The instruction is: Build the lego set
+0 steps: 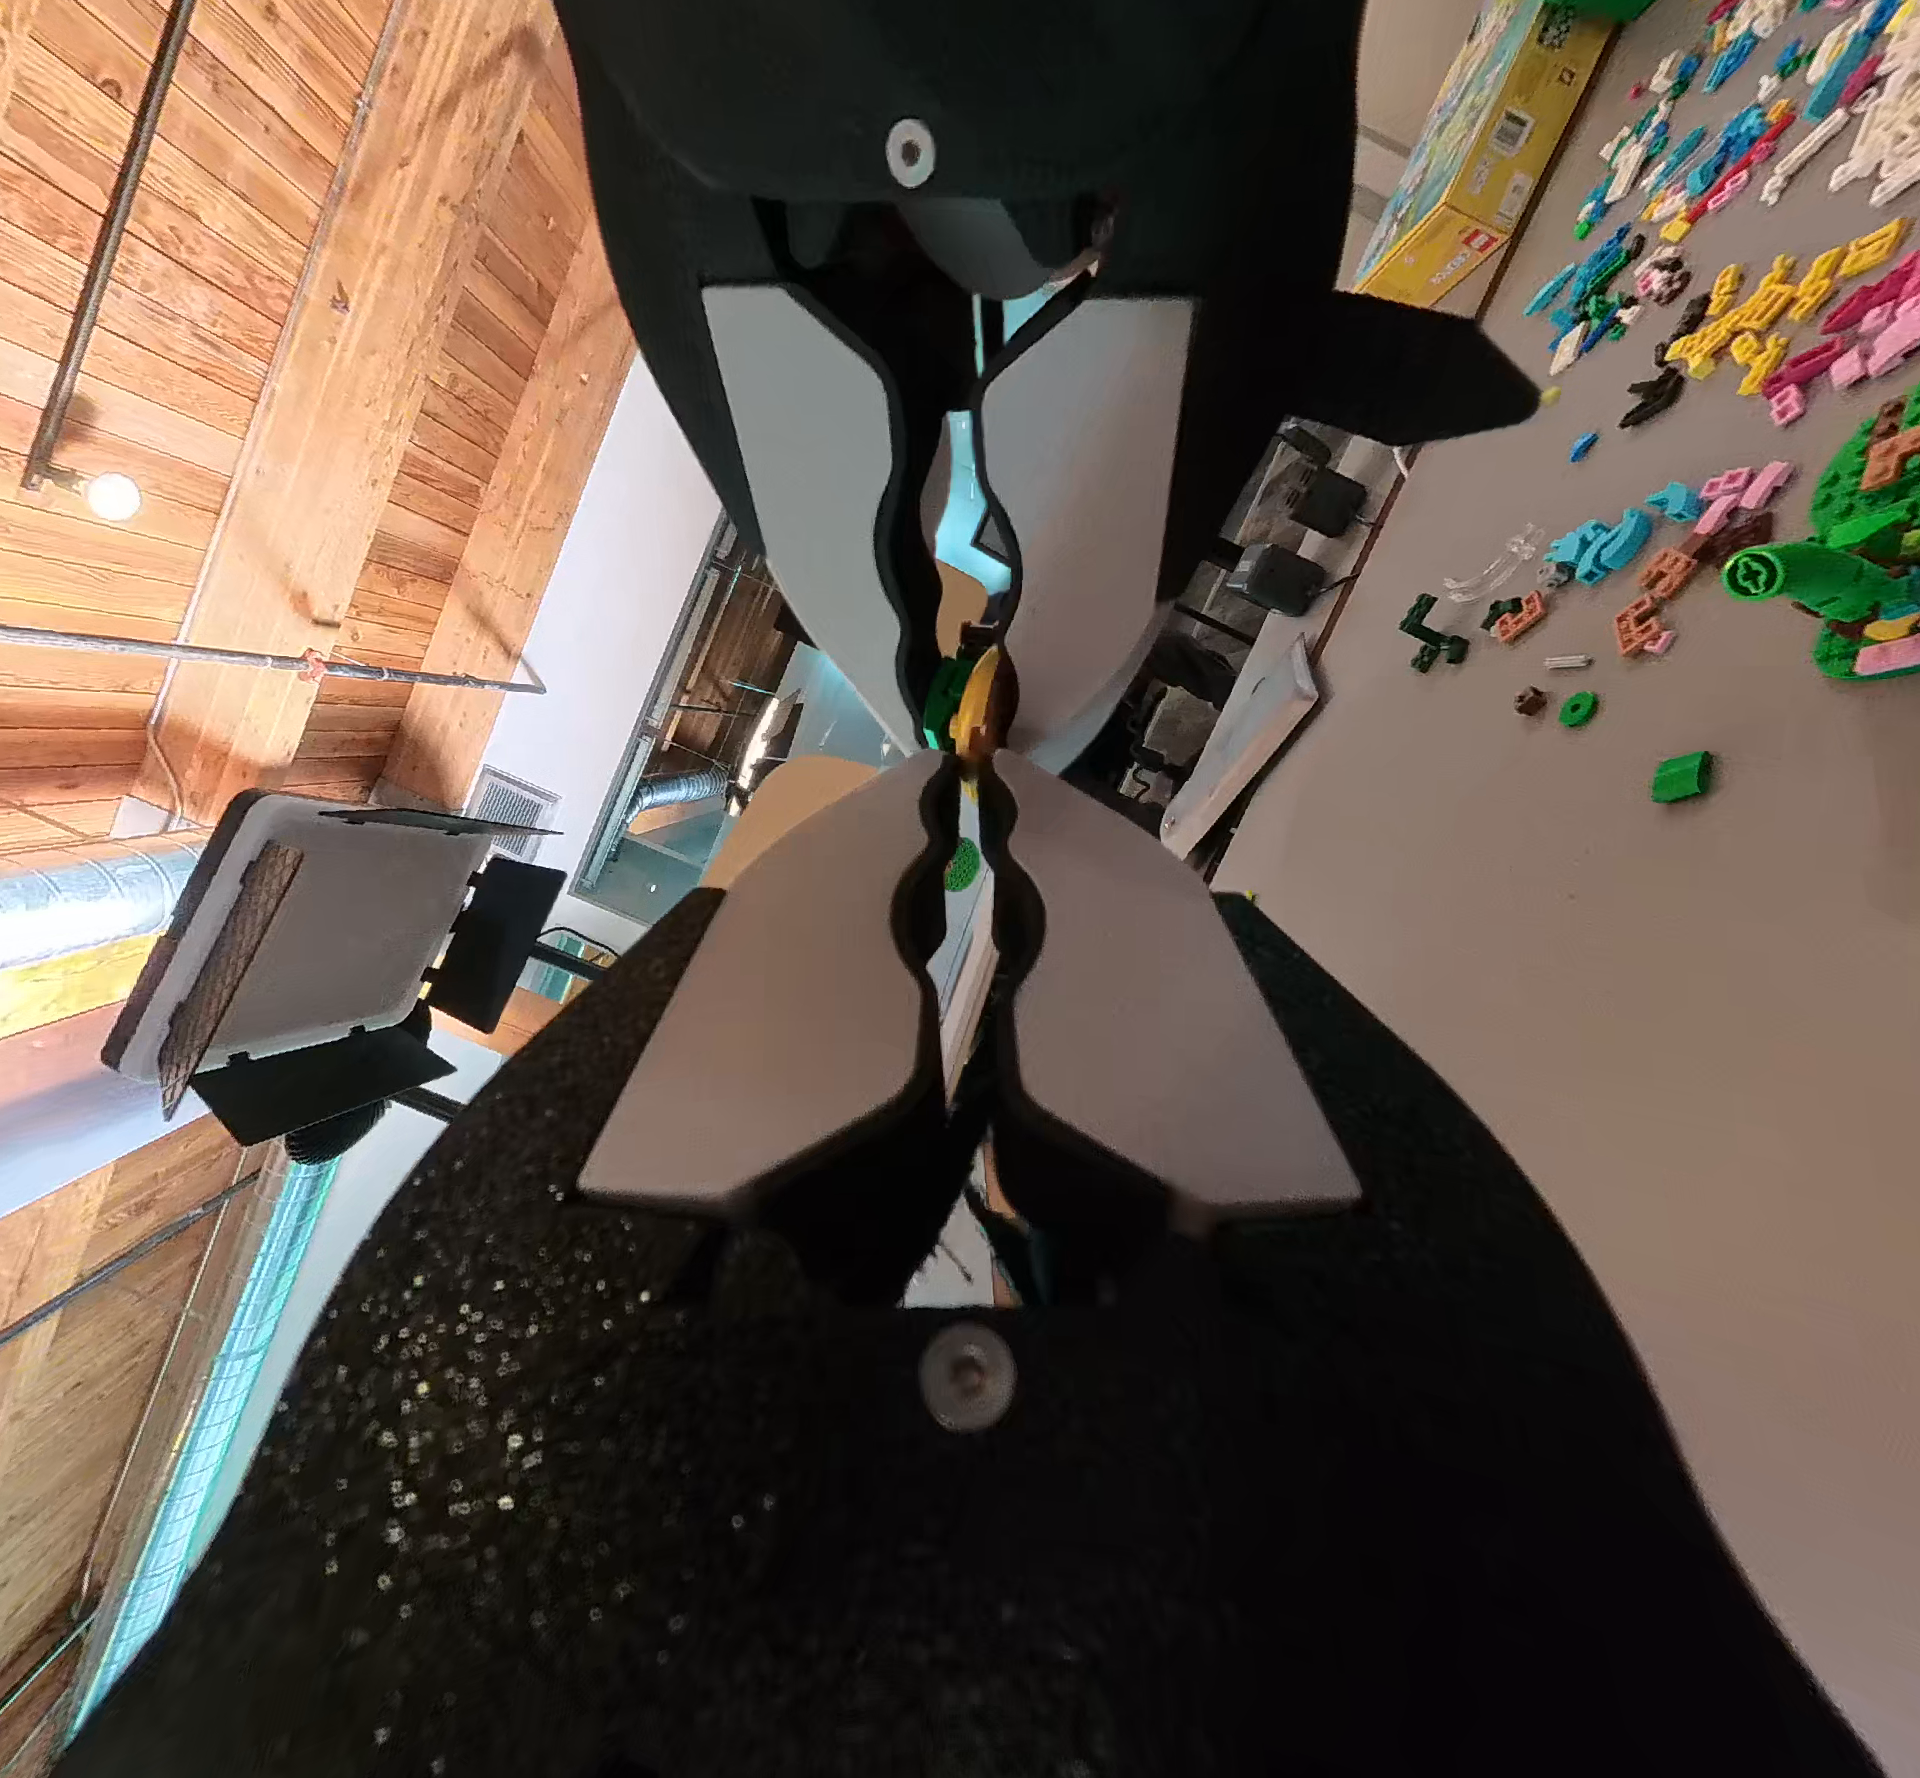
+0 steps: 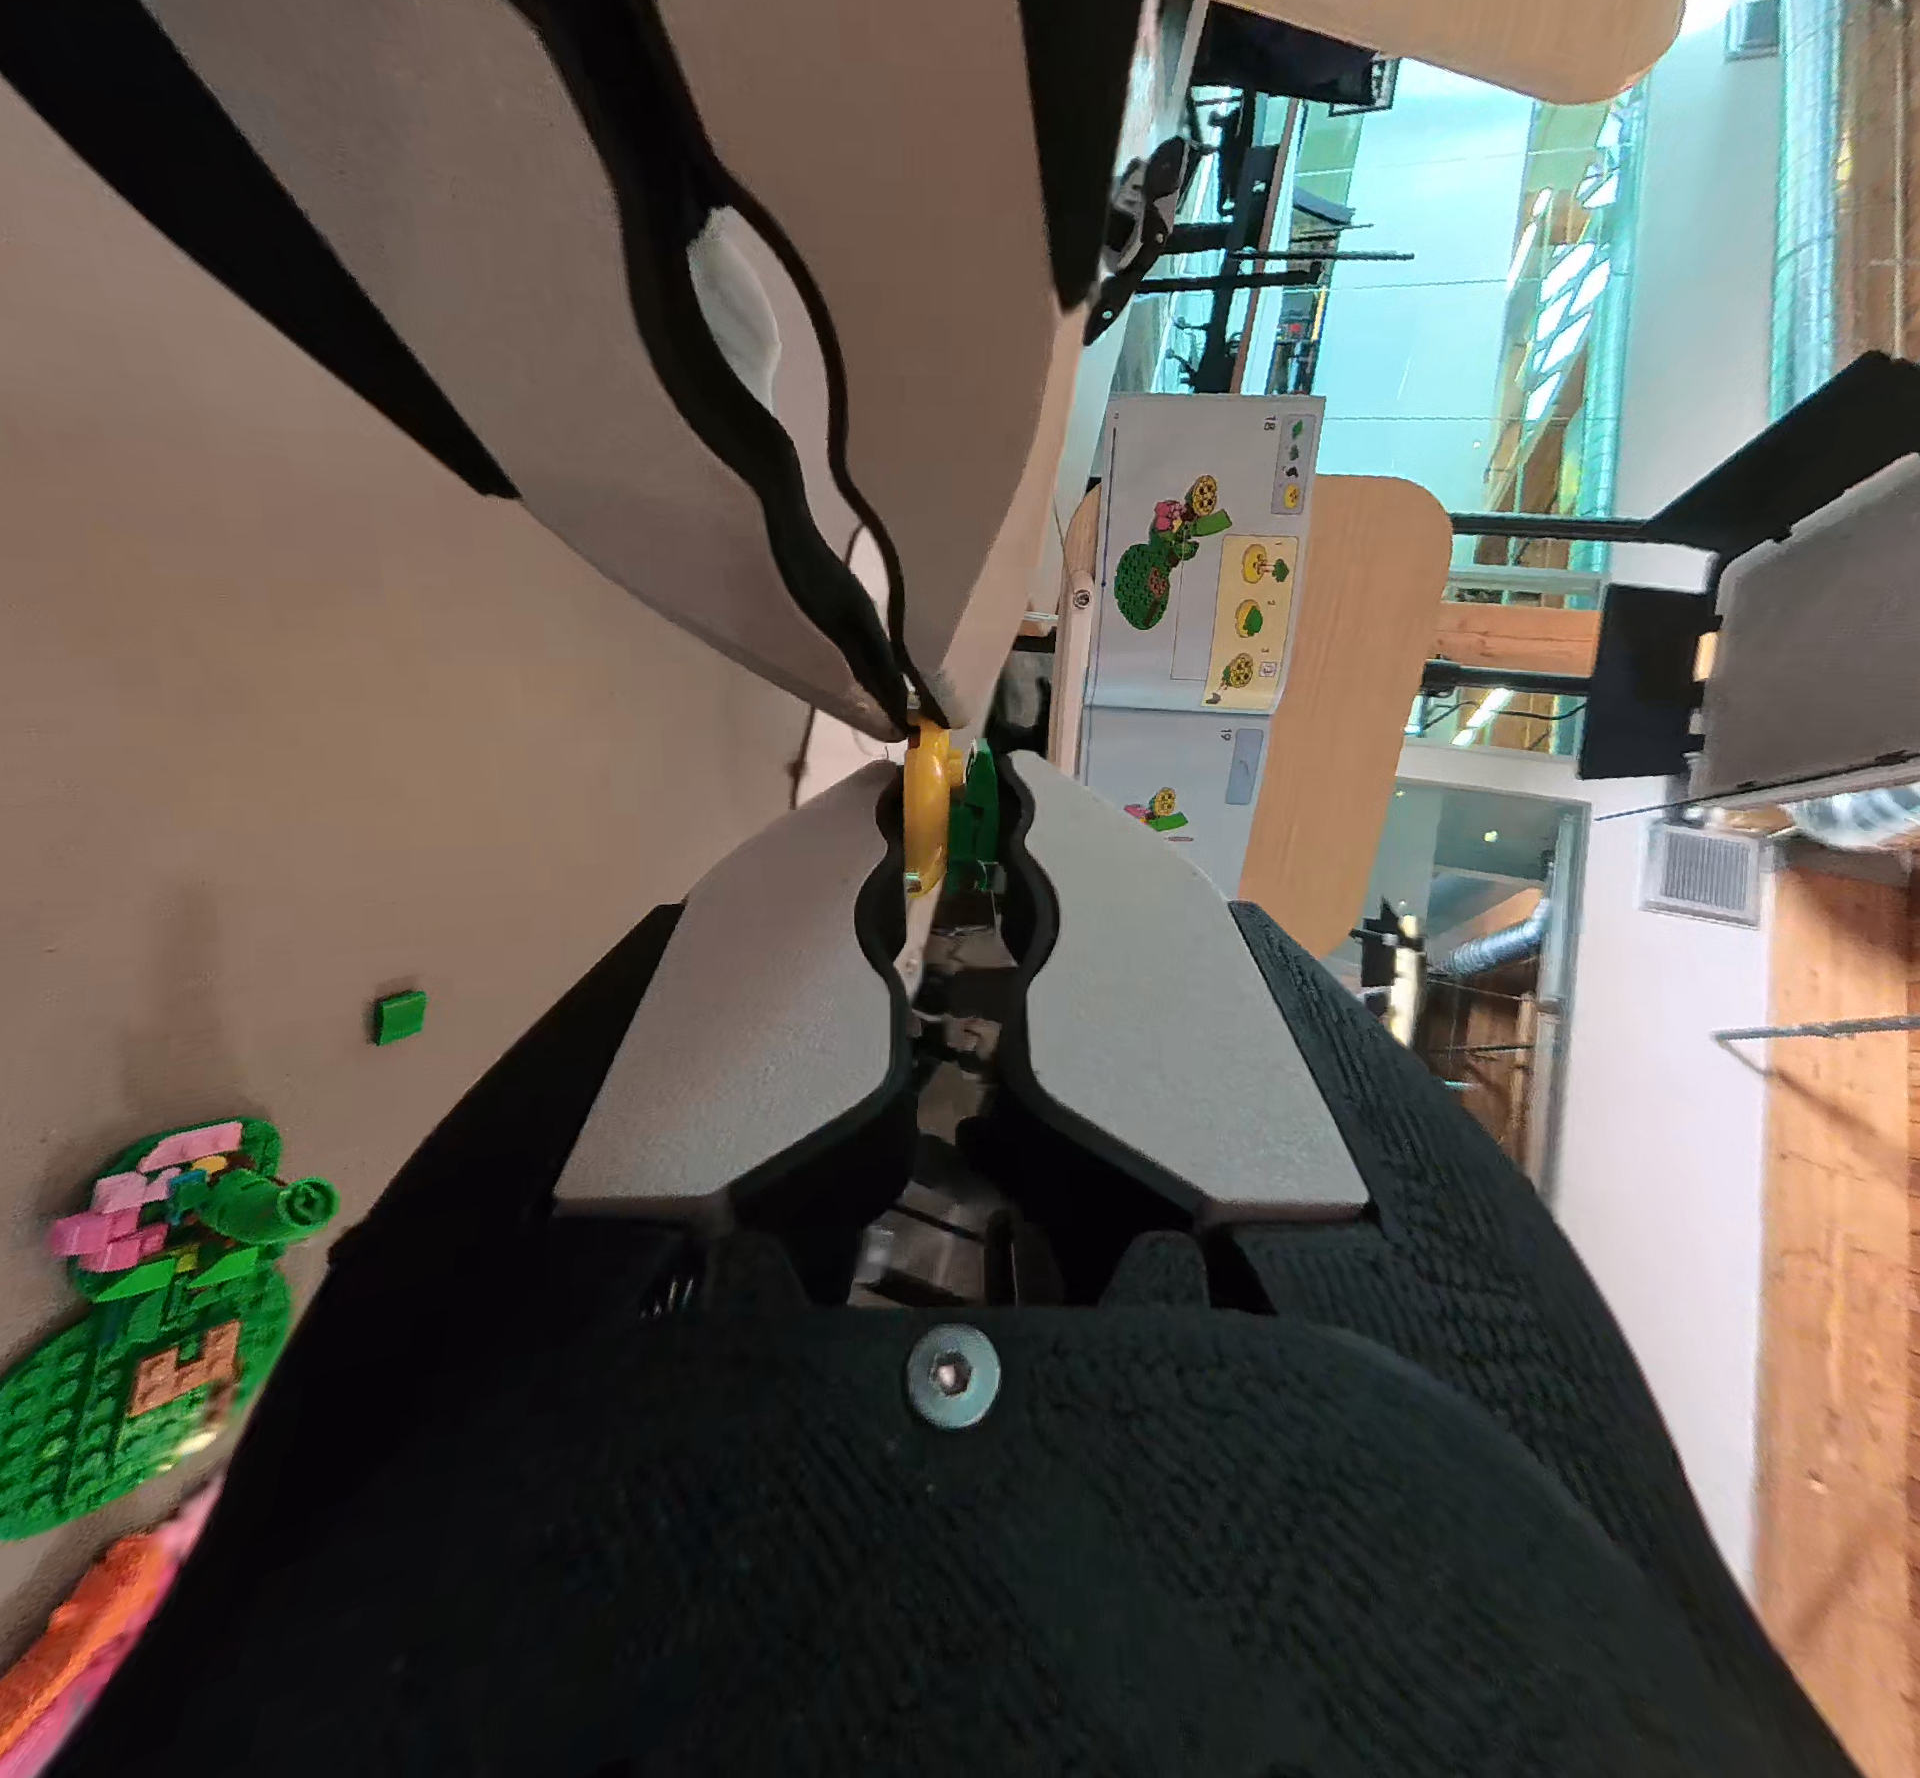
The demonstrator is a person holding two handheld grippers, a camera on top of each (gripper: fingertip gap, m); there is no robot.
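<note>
Meeting tip to tip, the left gripper (image 1: 961,778) and right gripper (image 2: 951,793) clamp one yellow-and-green lego piece (image 2: 928,819); a yellow lego box (image 1: 1475,159) lies far right.

A yellow round piece (image 2: 925,819) and a green leaf piece (image 2: 979,819) sit between grey-padded black grippers. A green studded base (image 2: 99,1416) carries pink and brown bricks. Loose bricks (image 1: 1756,118) in yellow, pink, white and teal dot a beige table (image 1: 1507,1053).

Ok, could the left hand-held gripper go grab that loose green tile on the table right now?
Probably not yet: the left hand-held gripper is shut on the yellow round piece, raised off the table. The green tile itself lies unobstructed.
</note>
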